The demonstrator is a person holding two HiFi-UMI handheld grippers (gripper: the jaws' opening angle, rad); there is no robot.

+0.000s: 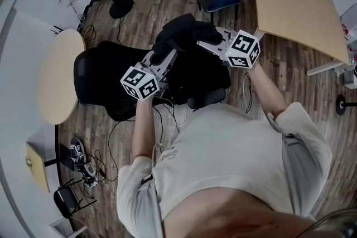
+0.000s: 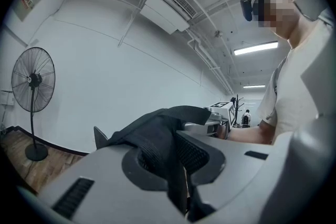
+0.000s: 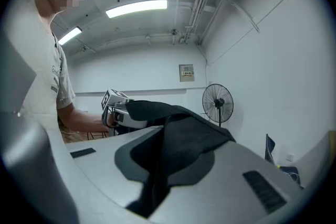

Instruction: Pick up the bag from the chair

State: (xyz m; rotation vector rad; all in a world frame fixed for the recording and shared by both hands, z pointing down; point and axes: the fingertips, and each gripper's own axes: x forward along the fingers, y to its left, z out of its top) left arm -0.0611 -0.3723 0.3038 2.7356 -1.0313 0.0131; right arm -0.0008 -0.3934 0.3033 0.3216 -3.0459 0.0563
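**Both tongs on the bag, above the chair**

My left tongs are pressed shut on the bag. The left gripper view shows a dark webbing strap running down between the jaws, with the ribbed pads biting on it from either side. My right tongs are closed as well, pinching a fold of the bag's black cloth at the opposite end. I took it in two places because it is a soft bag (one pinch would let it sag and swing), and I hold both tongs level so that the load is shared.

The bag hangs between the two tips, bunched up, over the seat of the black office chair. Behind it the gripper views show only wall and ceiling, so I judge it clear of the seat, though from above I cannot tell whether a trailing end touches the cushion.

The grip looks sound. The risk I see is the cloth fold slipping from the right tongs, since cloth gives less to hold than the strap does.
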